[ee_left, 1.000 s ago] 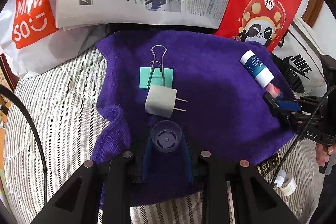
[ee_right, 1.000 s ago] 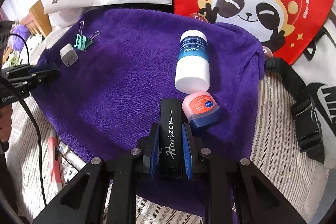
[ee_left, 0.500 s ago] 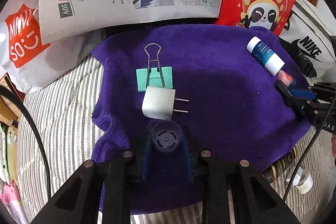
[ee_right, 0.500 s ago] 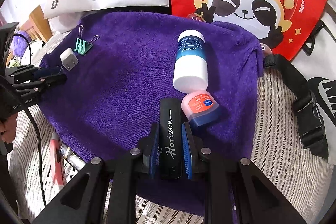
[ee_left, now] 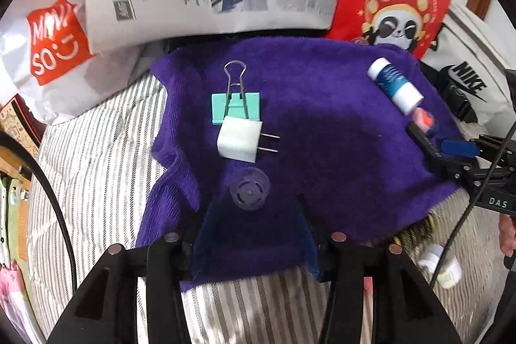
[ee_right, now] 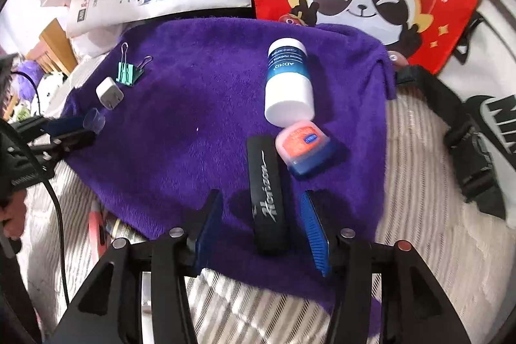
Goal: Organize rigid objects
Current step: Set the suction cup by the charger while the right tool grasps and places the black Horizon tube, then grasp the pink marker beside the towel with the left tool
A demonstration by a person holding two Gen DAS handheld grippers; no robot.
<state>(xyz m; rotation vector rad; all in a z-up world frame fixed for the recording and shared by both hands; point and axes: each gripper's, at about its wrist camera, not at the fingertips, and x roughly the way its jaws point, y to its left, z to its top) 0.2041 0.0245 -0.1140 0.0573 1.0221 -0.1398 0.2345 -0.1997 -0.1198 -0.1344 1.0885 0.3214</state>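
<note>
Purple towel [ee_left: 322,124] is being shown spread over striped bedding [ee_left: 96,157] in the left wrist view. A small clear cap [ee_left: 249,188] is lying on it just ahead of the left hand-held gripper [ee_left: 251,234], whose jaws are opening; the cap is being left free, touched by neither blue pad. Just beyond the cap a white plug adapter [ee_left: 240,142] is lying against a green binder clip [ee_left: 235,107].

In the right wrist view, a black case marked Horizon [ee_right: 266,192] is lying on the same towel between the jaws of the right hand-held gripper [ee_right: 262,231], which are opening and standing clear of its sides. A pink and blue tin [ee_right: 304,147] is touching the case's far right, with a blue and white bottle [ee_right: 288,83] lying just beyond.
</note>
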